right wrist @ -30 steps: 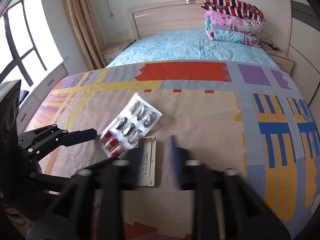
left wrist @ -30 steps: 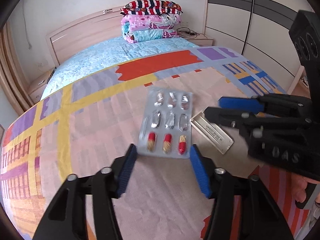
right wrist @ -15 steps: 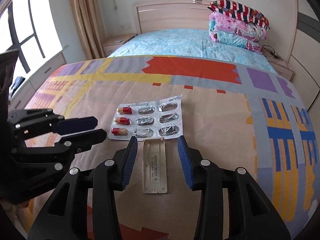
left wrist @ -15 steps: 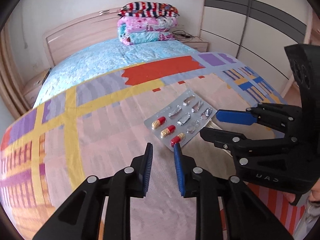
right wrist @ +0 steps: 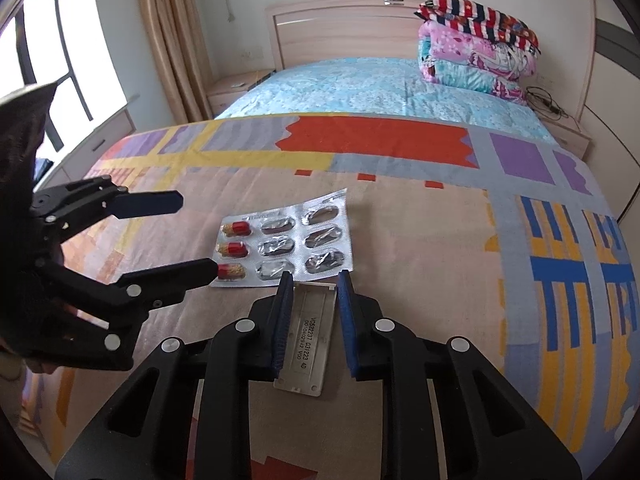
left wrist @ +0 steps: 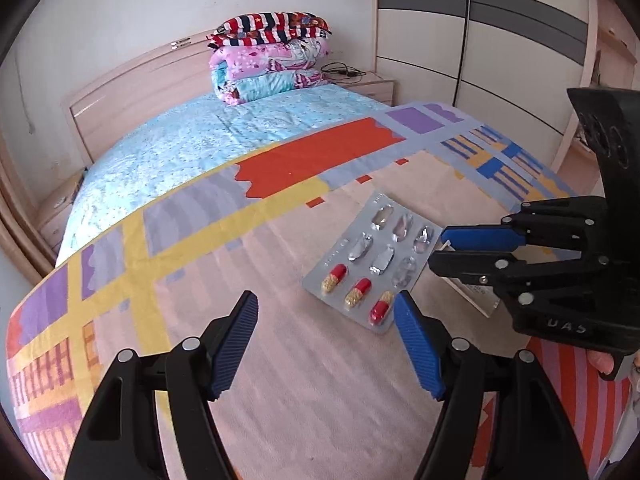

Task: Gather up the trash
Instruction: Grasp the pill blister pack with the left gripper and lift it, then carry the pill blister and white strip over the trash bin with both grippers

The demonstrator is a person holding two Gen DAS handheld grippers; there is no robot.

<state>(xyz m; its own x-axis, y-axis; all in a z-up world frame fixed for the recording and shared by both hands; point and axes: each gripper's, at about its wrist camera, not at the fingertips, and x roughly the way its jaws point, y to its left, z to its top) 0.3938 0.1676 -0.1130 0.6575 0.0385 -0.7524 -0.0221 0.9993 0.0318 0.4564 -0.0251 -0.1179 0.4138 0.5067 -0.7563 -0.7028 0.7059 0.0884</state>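
Silver foil catches the light on the blister pack (right wrist: 285,242), lying flat on the patterned blanket (right wrist: 420,256) with three red-and-yellow capsules left in it. Just beside the pack's near edge lies a flat grey plastic cover (right wrist: 310,334), and the right gripper (right wrist: 313,322) straddles it, jaws just narrowed around it, though contact cannot be confirmed. At the pack's capsule end, the left gripper (left wrist: 326,344) has just spread its jaws wide, empty.
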